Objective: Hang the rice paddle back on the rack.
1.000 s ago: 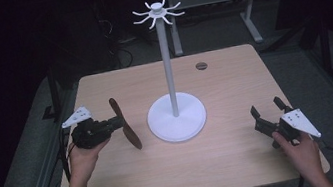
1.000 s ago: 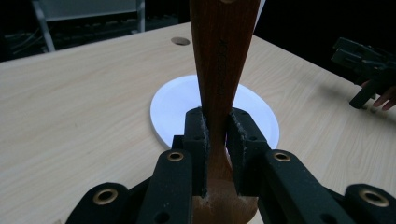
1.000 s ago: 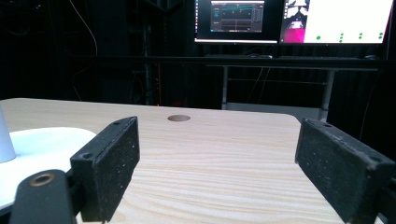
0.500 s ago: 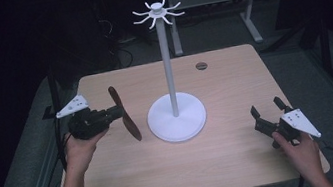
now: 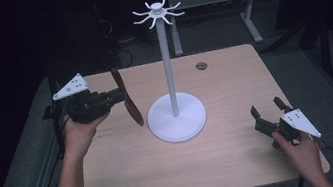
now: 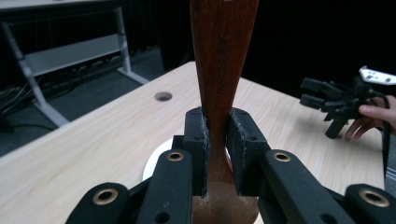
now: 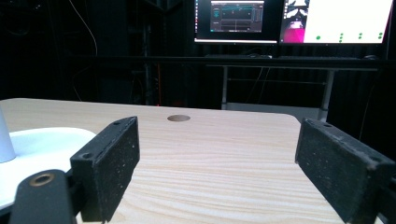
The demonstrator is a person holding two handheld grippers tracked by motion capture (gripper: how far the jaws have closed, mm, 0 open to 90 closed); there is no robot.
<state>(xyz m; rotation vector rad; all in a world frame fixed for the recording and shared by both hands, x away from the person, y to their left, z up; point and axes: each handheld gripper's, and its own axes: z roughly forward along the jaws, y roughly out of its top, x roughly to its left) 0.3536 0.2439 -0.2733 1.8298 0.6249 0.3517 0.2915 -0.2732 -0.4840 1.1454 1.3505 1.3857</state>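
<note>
My left claw (image 5: 113, 97) pinches a brown wooden spoon (image 5: 125, 98) by its handle, lifted above the worktop (image 5: 117, 177) beside the white stand (image 5: 176, 114). My right claw (image 5: 267, 112) rests spread near the worktop's right edge, holding nothing.

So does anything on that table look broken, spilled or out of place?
Nothing stands out. The white stand sits upright on the table, nothing is spilled, and the left claw grips a wooden utensil above the table; the right claw is open and empty.
</note>
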